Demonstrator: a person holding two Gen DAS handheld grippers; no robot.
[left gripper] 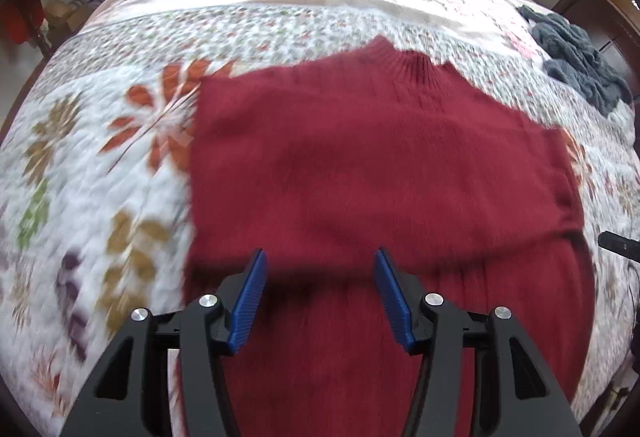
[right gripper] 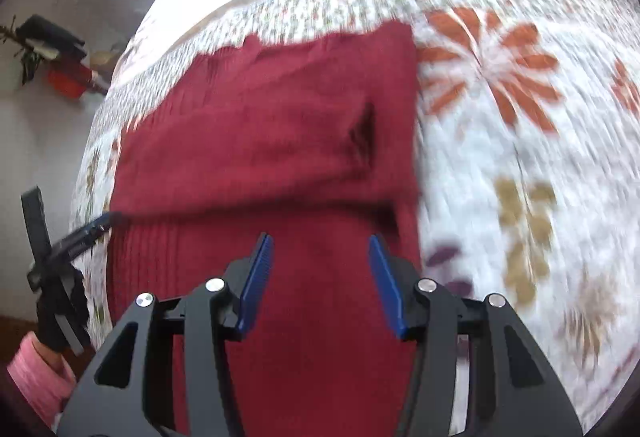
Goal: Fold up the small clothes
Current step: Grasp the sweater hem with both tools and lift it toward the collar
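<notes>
A dark red knit sweater [left gripper: 360, 173] lies spread on the bed, its ribbed collar [left gripper: 404, 61] pointing toward the far edge and its ribbed hem toward the near edge. An upper layer of the sweater lies folded over the lower part, forming a crosswise fold edge about midway down the garment. In the right wrist view a dark opening, seemingly a sleeve mouth [right gripper: 366, 133], shows near the sweater's right side. Both views are smeared by motion blur, so fine knit detail is hard to read.

The left tongs [left gripper: 320, 297] hover over the lower part of the sweater with their blue pads [left gripper: 250, 301] standing wide apart and nothing between them. The right tongs [right gripper: 322, 285] likewise hang over the ribbed lower part, pads [right gripper: 256, 281] spread wide, gripping nothing.

In the right wrist view the left tongs [right gripper: 106, 221] appear from the side at the sweater's left margin beside the fold edge, above a pink sleeve [right gripper: 38, 373].

The bed carries a white quilted cover [left gripper: 100, 197] printed with orange, tan, green and purple leaf motifs. A grey-blue garment [left gripper: 576, 57] lies crumpled near the bed's far right corner, well apart from the sweater.
</notes>
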